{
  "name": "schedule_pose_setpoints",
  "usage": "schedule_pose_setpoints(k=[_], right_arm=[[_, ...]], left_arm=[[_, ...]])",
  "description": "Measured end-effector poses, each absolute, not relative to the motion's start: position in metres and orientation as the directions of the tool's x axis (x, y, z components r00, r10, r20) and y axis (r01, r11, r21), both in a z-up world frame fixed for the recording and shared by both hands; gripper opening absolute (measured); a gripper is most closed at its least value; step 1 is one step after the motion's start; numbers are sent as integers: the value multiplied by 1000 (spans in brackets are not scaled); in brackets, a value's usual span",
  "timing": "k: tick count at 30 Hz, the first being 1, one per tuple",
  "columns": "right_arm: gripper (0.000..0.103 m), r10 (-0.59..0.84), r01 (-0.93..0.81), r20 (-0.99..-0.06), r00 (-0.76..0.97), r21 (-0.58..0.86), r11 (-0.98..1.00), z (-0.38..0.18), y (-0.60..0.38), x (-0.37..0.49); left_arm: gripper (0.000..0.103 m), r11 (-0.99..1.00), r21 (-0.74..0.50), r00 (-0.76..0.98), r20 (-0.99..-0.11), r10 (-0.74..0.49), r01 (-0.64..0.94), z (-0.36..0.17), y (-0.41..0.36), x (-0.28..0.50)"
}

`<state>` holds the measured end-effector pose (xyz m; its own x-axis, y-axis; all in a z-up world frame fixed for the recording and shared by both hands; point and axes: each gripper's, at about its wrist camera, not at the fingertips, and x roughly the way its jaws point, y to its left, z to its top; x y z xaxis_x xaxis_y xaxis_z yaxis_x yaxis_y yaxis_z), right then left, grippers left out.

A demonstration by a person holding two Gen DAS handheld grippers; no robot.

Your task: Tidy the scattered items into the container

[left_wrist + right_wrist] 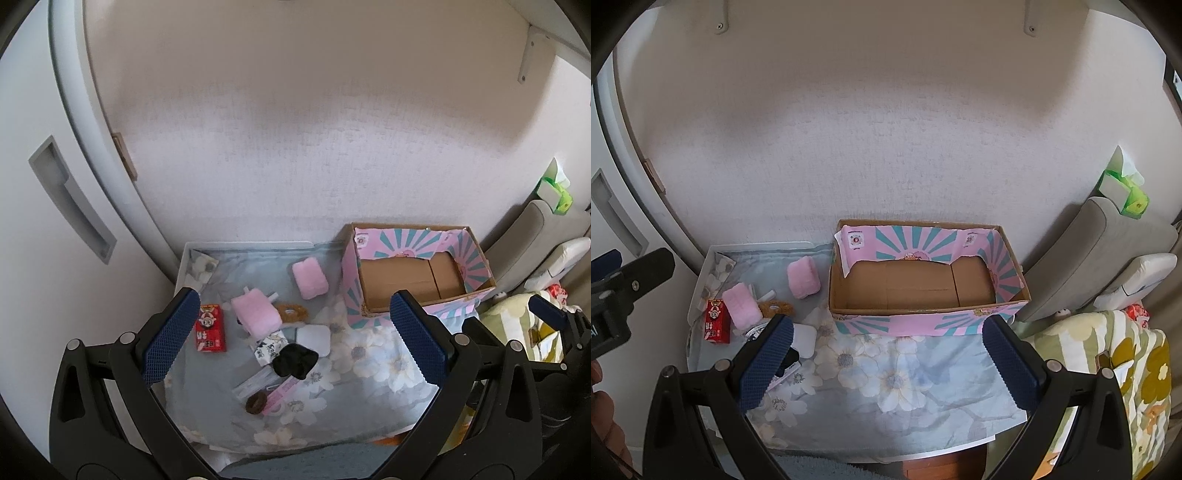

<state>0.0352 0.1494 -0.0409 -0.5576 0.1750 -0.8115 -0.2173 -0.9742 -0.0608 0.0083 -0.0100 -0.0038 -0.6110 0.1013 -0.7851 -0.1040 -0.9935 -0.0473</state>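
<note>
An open pink and teal cardboard box (417, 275) (923, 280) stands empty at the back right of the floral-cloth table (369, 365) (886, 376). Scattered to its left lie two pink plush pads (309, 275) (256, 315), a red snack box (210, 328) (716, 320), a brown ring (291, 313), a white flat case (313, 339), a black scrunchie (295, 360), a patterned packet (269, 349), a pink tube (282, 393) and a brown hair tie (256, 402). My left gripper (295, 347) is open above the items. My right gripper (886, 363) is open in front of the box.
A white cabinet door with a recessed handle (70, 199) stands at the left. A white wall (295, 147) is behind the table. A grey cushion (1082, 251), a green tissue pack (1123, 188) and a floral blanket (1126, 369) lie at the right.
</note>
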Motion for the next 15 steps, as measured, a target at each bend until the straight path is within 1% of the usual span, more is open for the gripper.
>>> schedule_pose_setpoints(k=[15], right_arm=[[102, 186, -224, -815, -549, -71, -972, -43, 152, 33]], left_arm=[[102, -994, -42, -611, -786, 92, -96, -2, -9, 4]])
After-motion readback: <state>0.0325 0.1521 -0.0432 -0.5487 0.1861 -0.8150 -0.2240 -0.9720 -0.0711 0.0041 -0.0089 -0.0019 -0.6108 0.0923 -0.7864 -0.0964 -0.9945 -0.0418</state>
